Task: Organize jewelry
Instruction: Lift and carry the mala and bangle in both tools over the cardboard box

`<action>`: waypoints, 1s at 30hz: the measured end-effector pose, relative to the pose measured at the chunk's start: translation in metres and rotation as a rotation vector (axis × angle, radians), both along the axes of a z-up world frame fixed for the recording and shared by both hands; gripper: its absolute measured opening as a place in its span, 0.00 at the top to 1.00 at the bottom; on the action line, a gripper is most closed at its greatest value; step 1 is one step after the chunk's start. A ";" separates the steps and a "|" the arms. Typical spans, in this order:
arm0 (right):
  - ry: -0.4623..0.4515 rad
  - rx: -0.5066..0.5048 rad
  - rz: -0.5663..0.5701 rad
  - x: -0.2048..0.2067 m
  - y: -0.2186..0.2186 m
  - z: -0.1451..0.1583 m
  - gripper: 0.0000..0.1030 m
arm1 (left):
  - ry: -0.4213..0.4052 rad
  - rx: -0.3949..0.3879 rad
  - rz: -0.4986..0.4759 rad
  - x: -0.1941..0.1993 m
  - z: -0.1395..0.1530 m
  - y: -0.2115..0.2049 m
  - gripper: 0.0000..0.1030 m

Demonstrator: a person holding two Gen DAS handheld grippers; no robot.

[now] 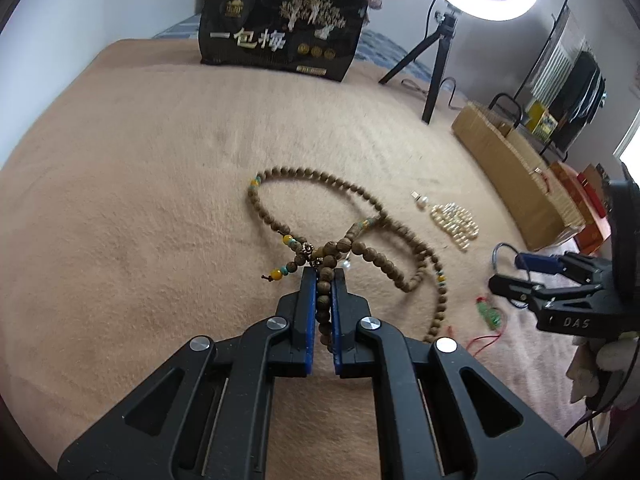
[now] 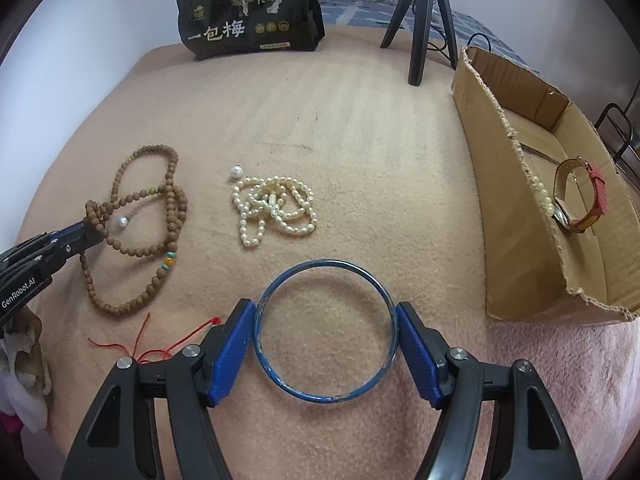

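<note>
A long brown wooden bead necklace (image 1: 320, 178) lies looped on the beige blanket (image 1: 140, 200). My left gripper (image 1: 324, 272) is shut on a bunch of its beads, which run between the blue pads. In the right wrist view that left gripper (image 2: 92, 232) comes in from the left edge with the wooden bead necklace (image 2: 174, 200) in its tips. A blue bangle (image 2: 326, 398) lies flat on the blanket (image 2: 360, 120). My right gripper (image 2: 324, 306) straddles it, one blue pad touching each side of the ring. A pearl necklace (image 2: 274, 208) lies heaped in the middle.
A torn cardboard box (image 2: 520, 216) on the right holds a red-strapped watch (image 2: 580, 200). Loose pearl pieces (image 2: 236, 171) and red thread (image 2: 160, 350) lie on the blanket. A black snack bag (image 2: 248, 20) and a tripod (image 2: 420, 20) stand at the back.
</note>
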State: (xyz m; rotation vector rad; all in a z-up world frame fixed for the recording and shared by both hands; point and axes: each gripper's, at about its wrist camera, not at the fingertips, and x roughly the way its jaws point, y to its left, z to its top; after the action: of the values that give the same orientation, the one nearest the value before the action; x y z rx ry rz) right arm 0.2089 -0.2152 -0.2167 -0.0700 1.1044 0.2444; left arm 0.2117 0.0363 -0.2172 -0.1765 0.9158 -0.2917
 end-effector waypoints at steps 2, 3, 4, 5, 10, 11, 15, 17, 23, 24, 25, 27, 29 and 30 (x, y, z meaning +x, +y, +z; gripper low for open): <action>-0.012 0.002 0.005 -0.004 -0.001 0.005 0.30 | -0.020 -0.005 0.007 -0.003 0.007 0.001 0.96; -0.019 -0.001 0.008 -0.006 -0.001 0.007 0.30 | -0.031 -0.009 0.011 -0.005 0.011 0.001 0.96; -0.026 -0.004 0.011 -0.008 -0.001 0.009 0.30 | -0.040 -0.012 0.016 -0.006 0.015 0.002 0.96; -0.034 -0.008 0.013 -0.010 -0.002 0.012 0.30 | -0.047 -0.015 0.020 -0.007 0.018 0.002 0.96; -0.063 -0.001 0.013 -0.022 -0.006 0.024 0.30 | -0.092 -0.034 0.029 -0.015 0.039 0.003 0.96; -0.067 0.001 0.012 -0.023 -0.008 0.026 0.30 | -0.101 -0.035 0.029 -0.016 0.043 0.003 0.96; -0.083 0.009 0.004 -0.029 -0.016 0.037 0.30 | -0.145 -0.047 0.032 -0.022 0.065 0.003 0.96; -0.091 0.013 -0.001 -0.031 -0.020 0.041 0.30 | -0.167 -0.053 0.033 -0.025 0.076 0.002 0.96; -0.126 0.019 -0.016 -0.043 -0.034 0.062 0.30 | -0.216 -0.068 0.034 -0.032 0.107 0.000 0.96; -0.132 0.019 -0.019 -0.046 -0.037 0.066 0.30 | -0.222 -0.070 0.032 -0.034 0.112 0.000 0.96; -0.137 0.019 -0.021 -0.047 -0.039 0.069 0.30 | -0.232 -0.070 0.031 -0.035 0.118 -0.001 0.96; -0.148 0.021 -0.026 -0.051 -0.045 0.075 0.30 | -0.246 -0.071 0.030 -0.037 0.128 -0.003 0.96; -0.157 0.022 -0.034 -0.054 -0.052 0.082 0.30 | -0.253 -0.077 0.029 -0.039 0.137 -0.004 0.96; -0.160 0.025 -0.038 -0.055 -0.055 0.085 0.30 | -0.257 -0.082 0.030 -0.040 0.141 -0.004 0.96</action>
State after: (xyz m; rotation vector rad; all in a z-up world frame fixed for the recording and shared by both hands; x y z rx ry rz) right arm 0.1538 -0.2699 -0.1320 -0.0456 0.9421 0.2145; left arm 0.1720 0.0320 -0.0765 -0.2228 0.6472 -0.3161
